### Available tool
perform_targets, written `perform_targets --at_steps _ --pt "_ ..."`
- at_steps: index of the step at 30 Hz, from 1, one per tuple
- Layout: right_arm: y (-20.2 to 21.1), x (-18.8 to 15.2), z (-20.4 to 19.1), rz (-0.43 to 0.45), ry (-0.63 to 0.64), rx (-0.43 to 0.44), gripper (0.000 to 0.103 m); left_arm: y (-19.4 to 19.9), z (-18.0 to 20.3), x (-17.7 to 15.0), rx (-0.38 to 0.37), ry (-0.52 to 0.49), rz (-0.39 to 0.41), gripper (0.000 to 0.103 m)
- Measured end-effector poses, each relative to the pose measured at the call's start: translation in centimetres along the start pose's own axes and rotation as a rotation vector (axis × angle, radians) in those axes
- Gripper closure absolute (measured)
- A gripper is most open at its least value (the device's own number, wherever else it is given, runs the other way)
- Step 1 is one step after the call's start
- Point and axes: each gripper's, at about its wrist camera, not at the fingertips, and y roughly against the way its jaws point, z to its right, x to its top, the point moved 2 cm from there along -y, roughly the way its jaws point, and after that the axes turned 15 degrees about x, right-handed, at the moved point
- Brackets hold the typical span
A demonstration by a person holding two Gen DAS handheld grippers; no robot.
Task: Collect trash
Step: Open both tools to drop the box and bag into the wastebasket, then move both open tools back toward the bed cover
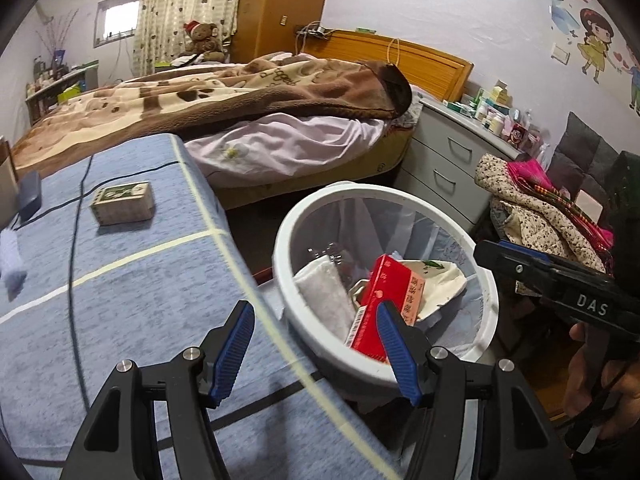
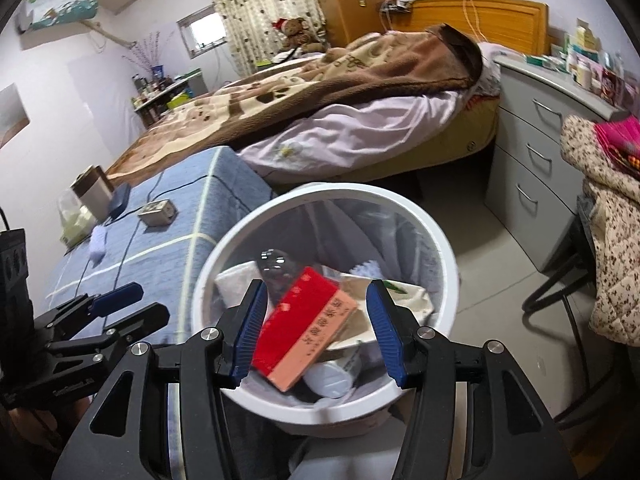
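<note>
One red box (image 2: 298, 322) lies in the white bin (image 2: 448, 256) beside the table (image 1: 132, 280), on a bottle (image 2: 276, 266) and paper. Right tool (image 2: 318, 330) hangs half open above it, empty; left tool (image 1: 316, 350) gapes empty. Lower trash is hidden.

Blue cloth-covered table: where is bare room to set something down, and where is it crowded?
The blue cloth-covered table is bare between the small green-and-white box and its near edge, crossed only by a thin black cable. Crowded: its far corner around the metal cup, and the white round bin.
</note>
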Motion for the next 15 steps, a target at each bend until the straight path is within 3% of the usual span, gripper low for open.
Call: perform_targets --at_steps 15 --pt "-1.3 -0.9 -4.5 -0.044 0.094 0.089 0.05 2.1 -5.6 -2.4 0.092 0.107 -0.003 0.04"
